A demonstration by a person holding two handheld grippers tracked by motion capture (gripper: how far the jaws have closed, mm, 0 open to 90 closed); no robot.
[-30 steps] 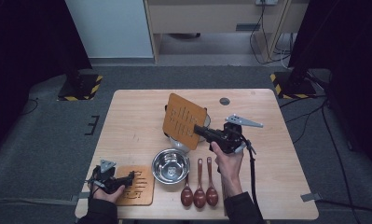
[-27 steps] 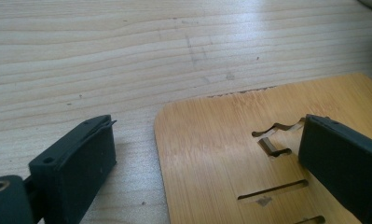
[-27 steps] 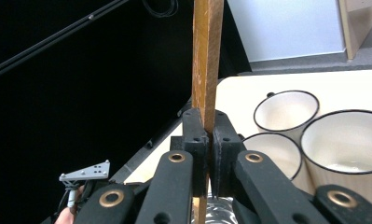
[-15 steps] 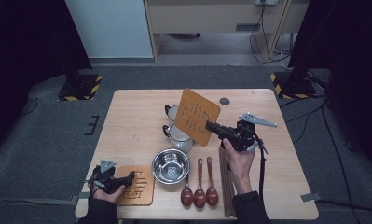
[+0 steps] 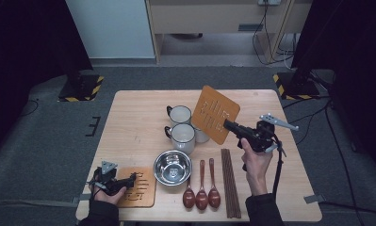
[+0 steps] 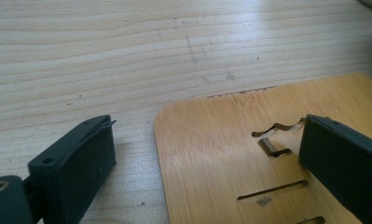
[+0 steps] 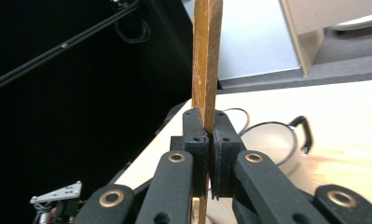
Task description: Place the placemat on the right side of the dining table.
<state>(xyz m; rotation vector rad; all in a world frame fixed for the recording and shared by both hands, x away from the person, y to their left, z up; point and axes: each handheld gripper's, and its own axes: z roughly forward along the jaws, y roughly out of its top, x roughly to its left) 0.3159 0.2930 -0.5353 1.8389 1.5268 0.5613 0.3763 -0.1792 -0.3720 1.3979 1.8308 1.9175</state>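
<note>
The right gripper (image 5: 229, 125) has its jaws clamped tight on the edge of a slotted bamboo trivet (image 5: 215, 114), held tilted in the air above the enamel mugs (image 5: 182, 135), so the lift is done and the setting-down is left. The left gripper (image 5: 129, 181), jaws wide and holding nothing, rests over a second trivet (image 5: 141, 189) lying flat at the near-left of the surface (image 5: 138, 117). Since the earlier frame the lifted trivet has travelled rightward, uncovering the mugs

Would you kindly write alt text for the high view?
The right gripper holds a slotted wooden trivet tilted above white mugs on a wooden table. The left gripper rests open at a second trivet, beside a steel bowl, spoons and chopsticks.
</note>
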